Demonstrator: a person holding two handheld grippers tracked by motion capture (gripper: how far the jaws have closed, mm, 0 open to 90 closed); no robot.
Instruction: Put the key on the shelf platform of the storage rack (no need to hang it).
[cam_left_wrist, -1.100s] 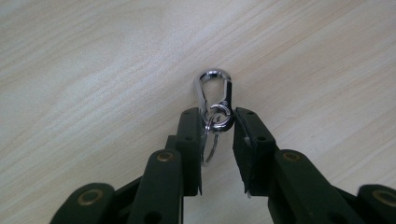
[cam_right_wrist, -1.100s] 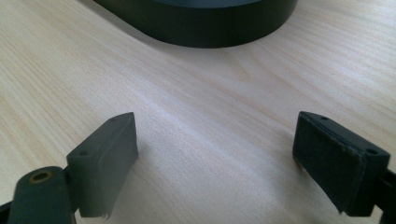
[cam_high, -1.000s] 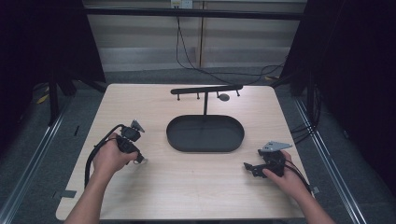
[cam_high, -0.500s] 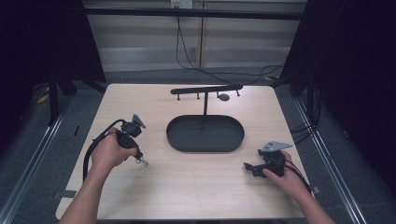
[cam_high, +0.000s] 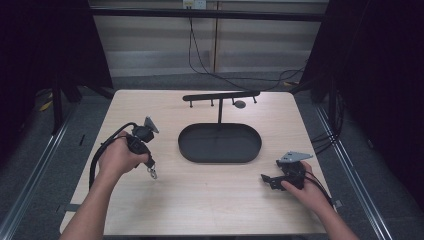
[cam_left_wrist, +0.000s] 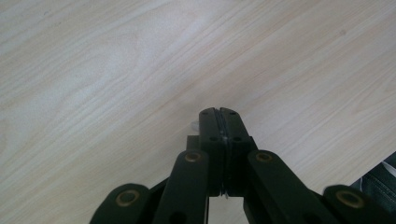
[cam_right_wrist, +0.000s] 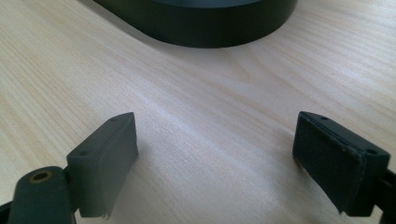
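High view: wooden table (cam_high: 200, 200) with a black oval tray (cam_high: 220, 143) sitting at its centre; a thin post is rising from the tray's far edge and carrying a black crossbar (cam_high: 221, 96) with short pegs, one small round piece hanging from it. Left gripper (cam_high: 149, 167) is being held over the left half of the table, pointing down, well left of the tray. A small metallic trinket (cam_high: 152, 173) is dangling at its tips, just above the wood. Right gripper (cam_high: 266, 180) is resting low near the right front of the table, tips pointing left, near the tray's near-right rim but apart from it.

Left gripper view: jaws are pressing together, having just been closing; a sliver of something pale and glinting is showing along the seam and beside the tip (cam_left_wrist: 194, 124). What it is cannot be told here. Bare wood grain lying beneath.

Right gripper view: jaws are standing spread wide, pads (cam_right_wrist: 109, 154) well apart, nothing between them but table. The tray's dark wall (cam_right_wrist: 210, 28) is lying just beyond, at the far edge
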